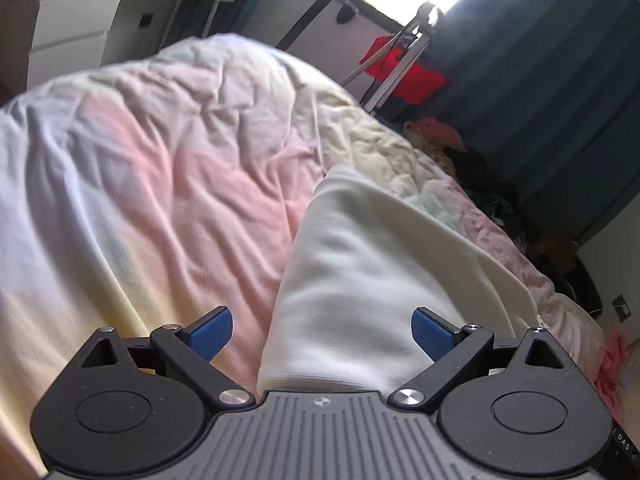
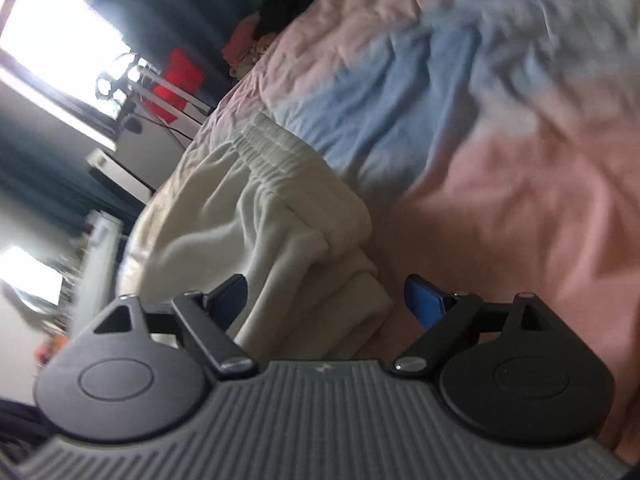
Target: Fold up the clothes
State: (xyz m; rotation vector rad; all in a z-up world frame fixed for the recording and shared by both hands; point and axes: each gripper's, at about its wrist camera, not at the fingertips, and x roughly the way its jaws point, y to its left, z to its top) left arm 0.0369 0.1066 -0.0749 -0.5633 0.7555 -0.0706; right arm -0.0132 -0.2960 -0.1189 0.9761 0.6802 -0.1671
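So, rumpled pastel duvet (image 1: 168, 152) spreads ahead of both my grippers, pink, blue and yellow patches. On it lies the folded cream garment (image 1: 360, 272), elastic waistband at its far end in the right view. My left gripper (image 1: 322, 330) is spread wide, garment running between the blue pads (image 1: 212, 332), not pinched. My right gripper (image 2: 326, 300) is spread too, folded edge lying between its fingers, ungripped.

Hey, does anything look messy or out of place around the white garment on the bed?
The white garment lies folded on the rumpled bedspread, nothing odd there. Beyond the bed's far edge, a heap of loose clothes lies unfolded.
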